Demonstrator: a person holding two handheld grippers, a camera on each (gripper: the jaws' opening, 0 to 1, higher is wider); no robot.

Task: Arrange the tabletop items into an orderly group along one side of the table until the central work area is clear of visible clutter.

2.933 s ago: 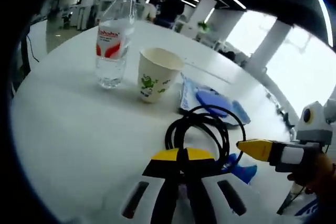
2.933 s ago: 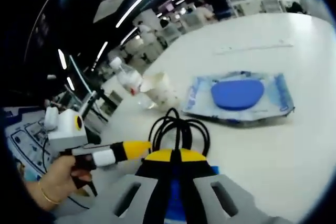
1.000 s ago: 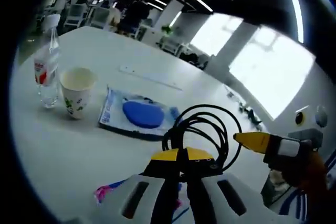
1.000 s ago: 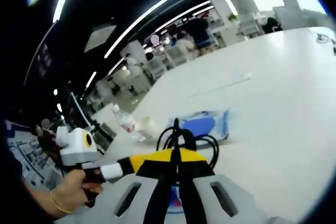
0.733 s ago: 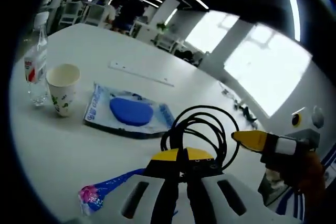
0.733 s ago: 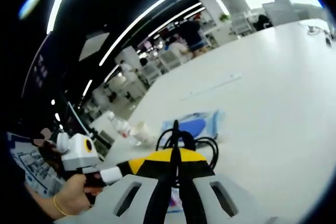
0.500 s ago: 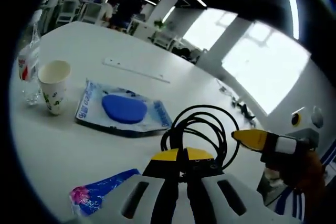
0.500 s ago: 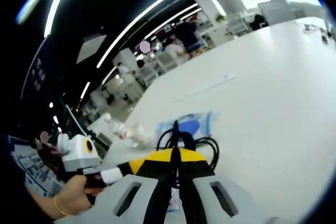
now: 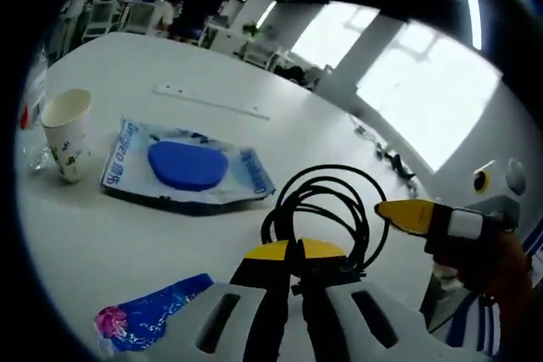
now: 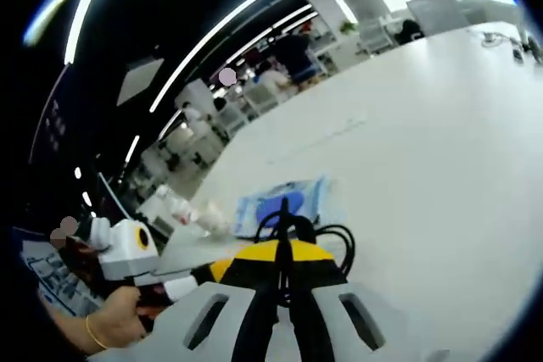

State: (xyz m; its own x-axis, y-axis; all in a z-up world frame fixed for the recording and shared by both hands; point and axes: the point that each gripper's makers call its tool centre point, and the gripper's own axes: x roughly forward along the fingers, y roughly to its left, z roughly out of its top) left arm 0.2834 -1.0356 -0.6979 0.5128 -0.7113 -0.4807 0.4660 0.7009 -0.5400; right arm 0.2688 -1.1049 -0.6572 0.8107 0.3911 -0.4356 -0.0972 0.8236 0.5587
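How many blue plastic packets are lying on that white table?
2. A large flat blue packet lies beside the paper cup; a small crinkled blue wrapper lies near the left gripper. Others may be hidden.

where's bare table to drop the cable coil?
Bare patches: the wide stretch of table beyond the blue packet, toward the windows, and the strip between that packet and the blue wrapper. Crowded: the far left edge, where the paper cup stands beside the packet. The black cable coil is clamped in the left gripper.
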